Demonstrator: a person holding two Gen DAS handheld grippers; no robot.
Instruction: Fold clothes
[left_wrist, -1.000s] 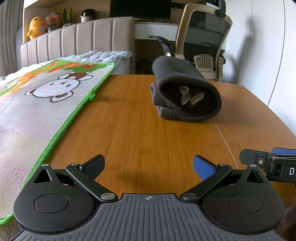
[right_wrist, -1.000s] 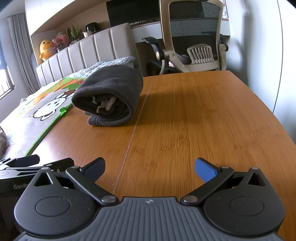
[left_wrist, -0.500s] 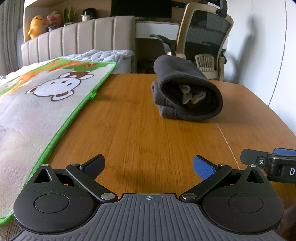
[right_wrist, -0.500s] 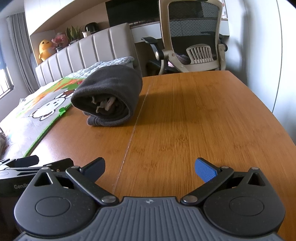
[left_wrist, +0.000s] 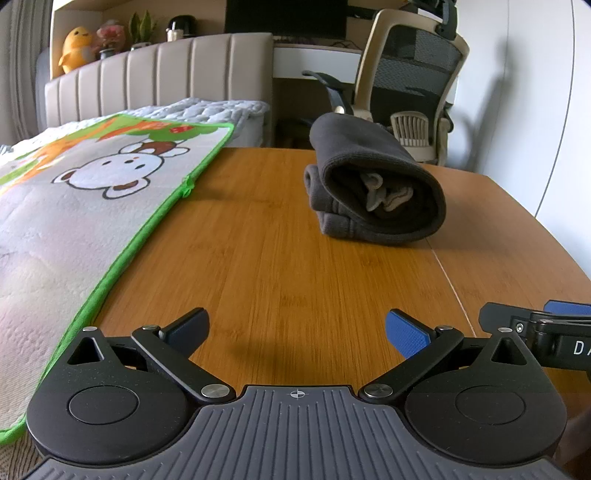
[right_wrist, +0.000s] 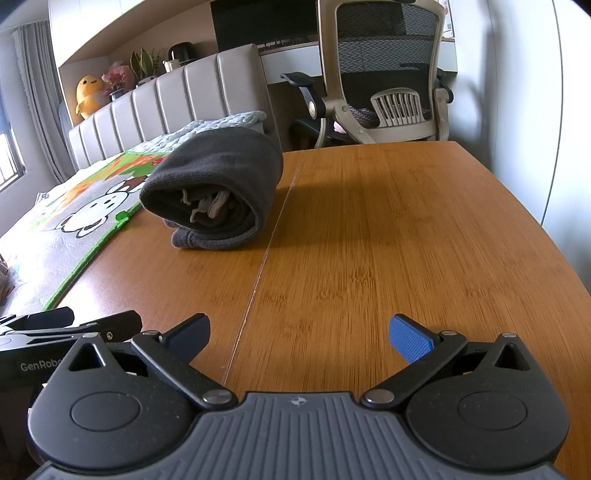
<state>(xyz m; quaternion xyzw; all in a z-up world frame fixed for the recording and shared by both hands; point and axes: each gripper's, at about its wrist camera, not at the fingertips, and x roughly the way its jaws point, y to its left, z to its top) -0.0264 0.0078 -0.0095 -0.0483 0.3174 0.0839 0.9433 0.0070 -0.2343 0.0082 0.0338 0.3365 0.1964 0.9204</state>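
Note:
A dark grey garment (left_wrist: 373, 188) lies folded into a thick bundle on the wooden table (left_wrist: 280, 258), its open end with pale inner fabric facing me. The right wrist view shows the same garment (right_wrist: 218, 192) at the left of the table (right_wrist: 406, 229). My left gripper (left_wrist: 295, 330) hovers open over the near table edge, well short of the bundle, nothing between its fingers. My right gripper (right_wrist: 299, 332) is likewise open and empty, to the right of the left one. Each gripper's side shows in the other's view.
A cartoon-print mat (left_wrist: 74, 206) with a green border covers the left of the table. Beyond it stand a padded bed headboard (left_wrist: 159, 88) and an office chair (right_wrist: 388, 74). A white wall (right_wrist: 524, 92) runs close along the right.
Both views have shifted only slightly; the bundle sits a touch nearer and lower in frame. Both grippers stay open and the garment has not moved.

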